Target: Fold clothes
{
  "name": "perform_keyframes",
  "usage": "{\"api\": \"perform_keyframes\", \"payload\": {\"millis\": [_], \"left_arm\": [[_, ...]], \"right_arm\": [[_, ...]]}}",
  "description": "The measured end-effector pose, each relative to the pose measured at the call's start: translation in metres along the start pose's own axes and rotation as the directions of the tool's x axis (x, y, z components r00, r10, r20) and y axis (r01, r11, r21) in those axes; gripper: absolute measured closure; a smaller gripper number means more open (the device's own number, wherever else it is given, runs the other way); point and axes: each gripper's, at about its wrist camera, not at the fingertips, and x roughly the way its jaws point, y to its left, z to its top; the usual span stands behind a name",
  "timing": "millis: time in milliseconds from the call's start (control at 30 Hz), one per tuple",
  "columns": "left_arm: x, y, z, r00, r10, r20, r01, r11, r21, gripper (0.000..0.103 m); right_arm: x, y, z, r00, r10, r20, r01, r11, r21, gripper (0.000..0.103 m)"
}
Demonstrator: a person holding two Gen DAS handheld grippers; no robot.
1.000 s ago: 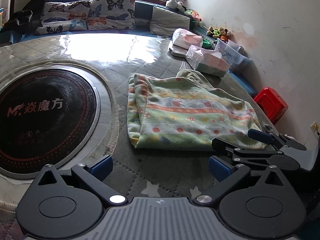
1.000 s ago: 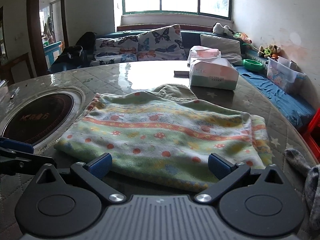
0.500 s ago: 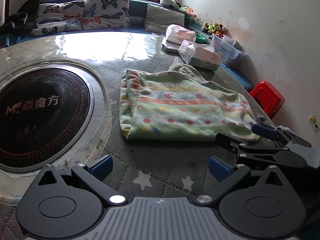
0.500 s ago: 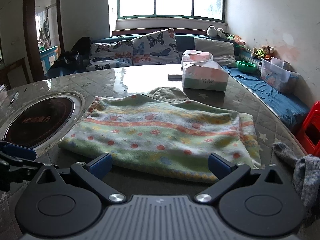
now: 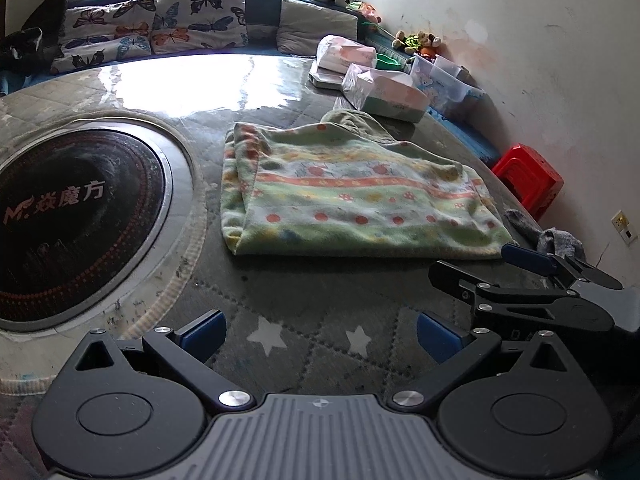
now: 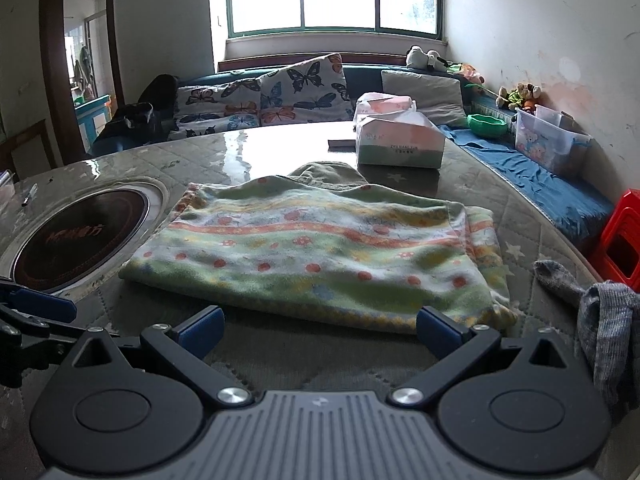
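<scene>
A folded green cloth with orange stripes and red dots lies flat on the round quilted table; it also shows in the right wrist view. An olive garment sticks out from under its far edge. My left gripper is open and empty, above the table short of the cloth's near edge. My right gripper is open and empty, just short of the cloth's near edge; it shows in the left wrist view, near the cloth's right corner.
A black induction hob is set into the table at the left. Tissue packs stand at the far side. A grey sock lies at the table's right edge. A red stool and a bench with cushions stand beyond.
Both grippers have drawn back toward me from the cloth, which now sits farther away in both views. The cloth has not moved.
</scene>
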Motion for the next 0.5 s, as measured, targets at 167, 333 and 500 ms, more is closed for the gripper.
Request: {"api": "perform_keyframes", "payload": {"millis": [167, 333, 500], "left_arm": [[-0.0033, -0.0016, -0.0027, 1.000, -0.015, 0.006, 0.015, 1.000, -0.004, 0.000], [-0.0061, -0.0035, -0.0043, 1.000, -0.015, 0.013, 0.015, 1.000, -0.001, 0.000], [-0.0079, -0.0043, -0.0060, 1.000, -0.012, 0.015, 0.012, 1.000, -0.001, 0.000]], "right_arm": [[-0.0034, 0.0015, -0.0019, 1.000, 0.000, 0.002, 0.000, 1.000, -0.002, 0.000], [-0.0062, 0.0024, -0.0036, 1.000, 0.000, 0.007, 0.000, 1.000, -0.004, 0.000], [-0.0091, 0.0029, -0.0053, 1.000, 0.000, 0.010, 0.000, 1.000, -0.004, 0.000]]}}
